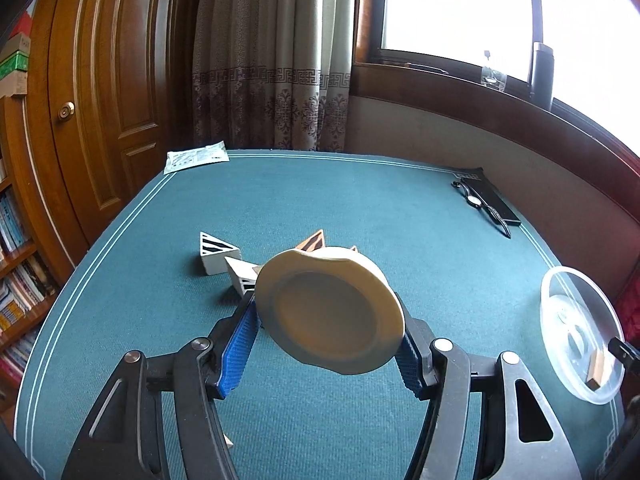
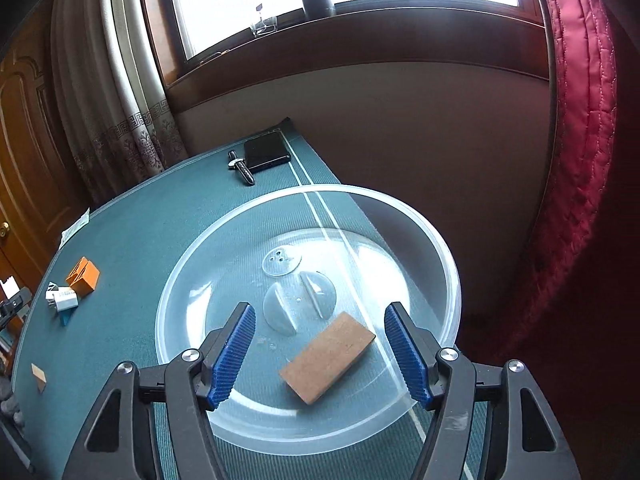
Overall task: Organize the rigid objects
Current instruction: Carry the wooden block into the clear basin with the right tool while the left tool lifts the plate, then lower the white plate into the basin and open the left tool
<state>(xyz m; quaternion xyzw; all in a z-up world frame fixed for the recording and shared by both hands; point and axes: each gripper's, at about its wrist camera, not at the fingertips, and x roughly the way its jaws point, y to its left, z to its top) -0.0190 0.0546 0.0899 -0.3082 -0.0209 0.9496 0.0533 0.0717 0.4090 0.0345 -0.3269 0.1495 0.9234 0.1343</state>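
Note:
My left gripper [image 1: 330, 312] is shut on a cream round disc-shaped piece [image 1: 330, 314] and holds it tilted above the green table [image 1: 360, 200]. Behind it lie white triangular blocks [image 1: 218, 254] and an orange one [image 1: 312, 240]. A clear round plastic tray [image 1: 580, 332] sits at the table's right edge with a brown block in it. In the right wrist view my right gripper [image 2: 320, 344] is open over that tray [image 2: 448, 264], with the brown rectangular block [image 2: 328, 358] lying flat between the fingers. An orange block [image 2: 83, 276] and white blocks [image 2: 63, 300] lie far left.
A black case and a wristwatch [image 1: 486, 204] lie at the far right corner of the table. A white packet [image 1: 196, 158] lies at the far left corner. A small tan block [image 2: 39, 376] sits near the left edge. The wall and window sill are behind the table.

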